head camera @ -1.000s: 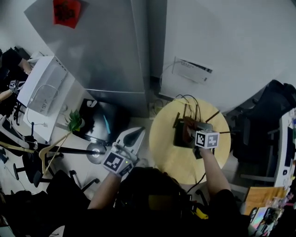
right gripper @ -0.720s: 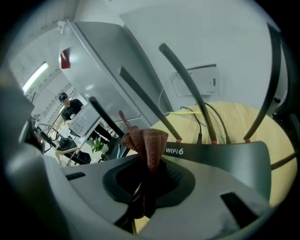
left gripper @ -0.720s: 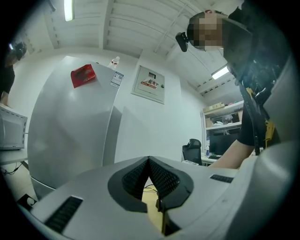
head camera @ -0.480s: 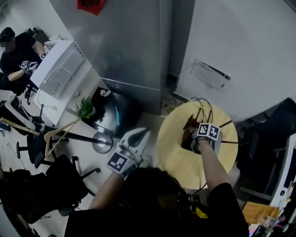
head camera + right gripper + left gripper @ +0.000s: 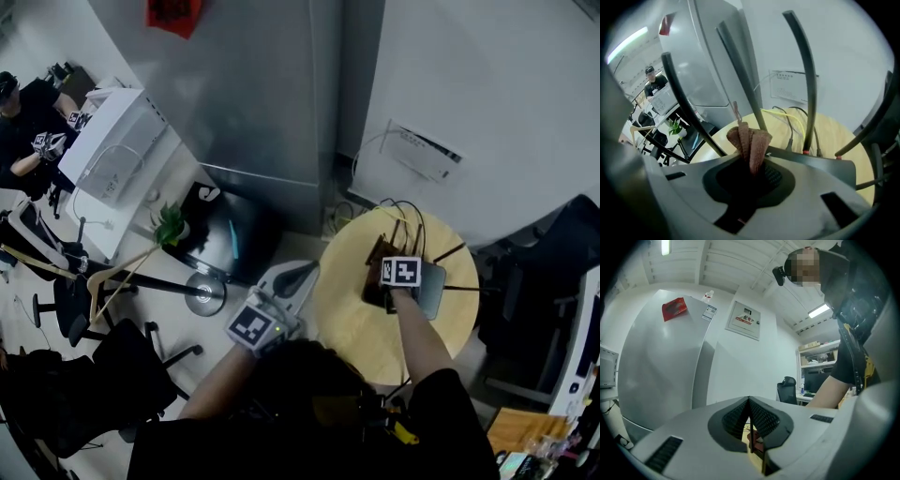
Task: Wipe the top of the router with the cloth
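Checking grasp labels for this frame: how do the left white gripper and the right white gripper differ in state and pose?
The left white gripper is shut on nothing; the right white gripper is shut on the folded brown cloth. The left is held beside the round wooden table, off its edge; the right is over the dark grey router on that table. Both carry a square-marker cube.
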